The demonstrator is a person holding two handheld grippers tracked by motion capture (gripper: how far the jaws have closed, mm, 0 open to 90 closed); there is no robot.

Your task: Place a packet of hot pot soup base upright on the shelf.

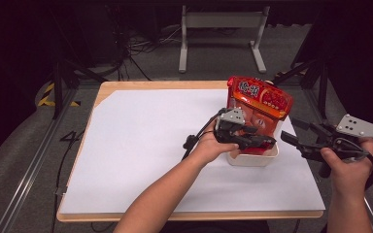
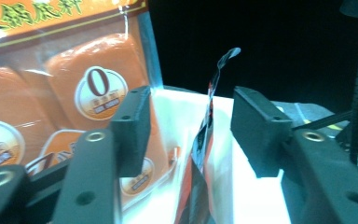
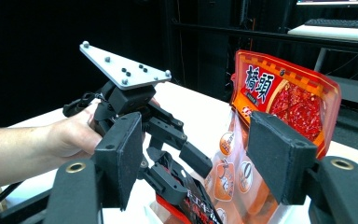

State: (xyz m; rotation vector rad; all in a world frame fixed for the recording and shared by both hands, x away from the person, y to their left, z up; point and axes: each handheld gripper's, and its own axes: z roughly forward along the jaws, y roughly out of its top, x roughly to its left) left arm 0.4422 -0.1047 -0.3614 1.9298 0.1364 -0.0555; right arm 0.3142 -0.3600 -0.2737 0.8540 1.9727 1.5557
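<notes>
On the tabletop [image 1: 141, 160], toward its right side, a white bin [image 1: 252, 158] stood with a red pouch [image 1: 260, 104] upright inside it, the top of the pouch rising well above the rim. The left claw [image 1: 260, 141] was at the bin, over its front edge. Its jaws stood apart, and in the left gripper view the thin edge of a dark packet [image 2: 204, 154] was between them; the pads did not press on it. The right claw [image 1: 291, 138] was just to the right of the bin, pointed at it, with jaws apart and nothing between them.
</notes>
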